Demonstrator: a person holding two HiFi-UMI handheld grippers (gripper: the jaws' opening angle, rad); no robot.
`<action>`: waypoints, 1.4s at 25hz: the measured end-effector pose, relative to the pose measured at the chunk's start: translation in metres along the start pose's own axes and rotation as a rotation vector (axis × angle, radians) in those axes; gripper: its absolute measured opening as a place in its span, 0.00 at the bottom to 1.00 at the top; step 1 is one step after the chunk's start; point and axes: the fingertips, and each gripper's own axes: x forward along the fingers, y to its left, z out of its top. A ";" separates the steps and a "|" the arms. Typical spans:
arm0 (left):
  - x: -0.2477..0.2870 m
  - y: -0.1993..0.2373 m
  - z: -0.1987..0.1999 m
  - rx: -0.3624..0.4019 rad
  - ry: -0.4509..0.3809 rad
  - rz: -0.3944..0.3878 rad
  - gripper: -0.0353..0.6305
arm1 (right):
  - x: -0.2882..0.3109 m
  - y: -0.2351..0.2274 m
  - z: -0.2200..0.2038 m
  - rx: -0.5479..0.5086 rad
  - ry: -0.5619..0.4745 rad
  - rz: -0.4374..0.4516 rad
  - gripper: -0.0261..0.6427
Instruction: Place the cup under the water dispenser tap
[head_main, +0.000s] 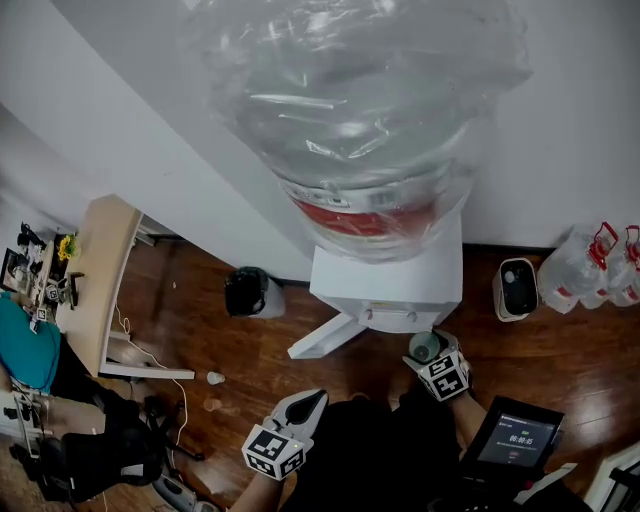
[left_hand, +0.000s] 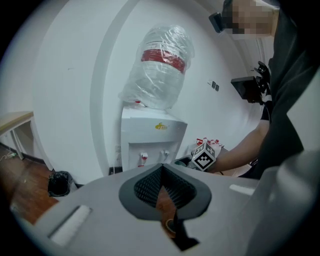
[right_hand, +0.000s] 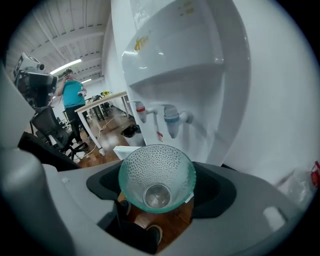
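right gripper (head_main: 432, 352): jaws spread wide, clamped on the sides of the glass cup (right_hand: 157, 175)
cup: dimpled clear glass, empty, tipped with its mouth toward the gripper camera
cup location: in front of the water dispenser (head_main: 385, 270), close to it, lower than the taps, not under either
taps: red tap (right_hand: 141, 111) and blue tap (right_hand: 171, 117), side by side
left gripper (head_main: 312, 398): pads together, nothing between them, apart from the dispenser
bottle (head_main: 360, 110): plastic-wrapped, sitting on top of the dispenser
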 end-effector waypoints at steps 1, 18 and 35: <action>0.001 0.003 -0.004 -0.011 0.002 0.002 0.05 | 0.009 -0.003 -0.002 0.009 -0.003 -0.006 0.63; 0.012 0.038 -0.029 0.009 0.099 -0.058 0.05 | 0.114 -0.046 -0.016 0.170 -0.079 -0.215 0.63; 0.005 0.022 0.021 0.090 -0.036 -0.154 0.06 | 0.127 -0.057 -0.017 0.252 -0.038 -0.279 0.73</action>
